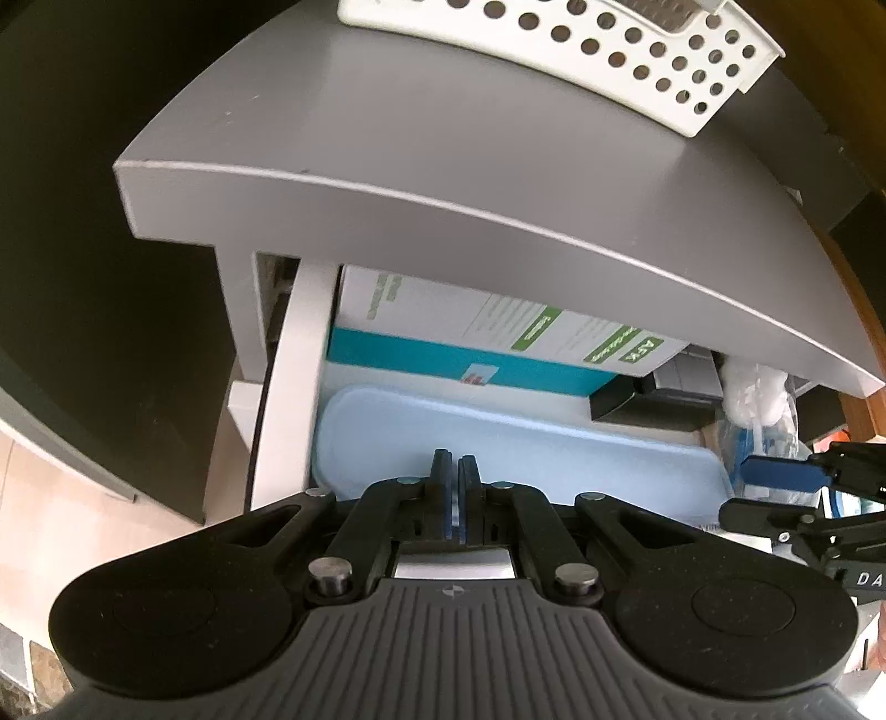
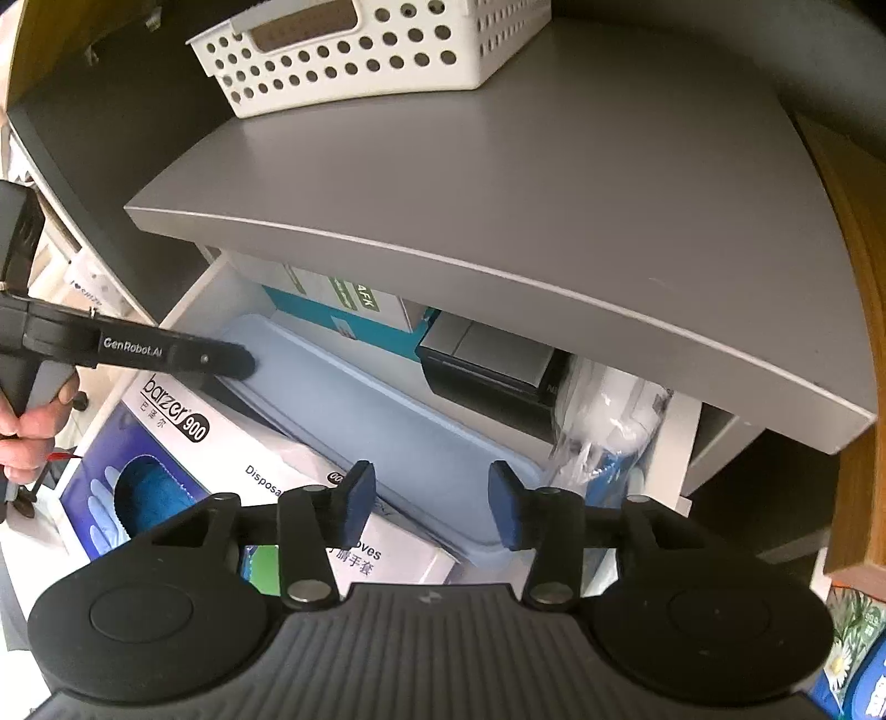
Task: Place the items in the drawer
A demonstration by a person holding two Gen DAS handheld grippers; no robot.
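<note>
**Pale blue tray going into a crowded drawer**

Grey cabinet top filled the upper half of both views, with a white perforated basket at the top of the frame. Below it the open drawer held a pale blue tray lying diagonally across the centre, its lower-left edge over a glove box. Behind it sat a teal-and-white carton and a black box.

The left gripper was closed, apparently pinching the tray's near edge. The right gripper hung wide and empty over the tray's lower end. Judging from this, the tray should be slid flat and inward before letting go, avoiding the plastic bag at the right.
</note>
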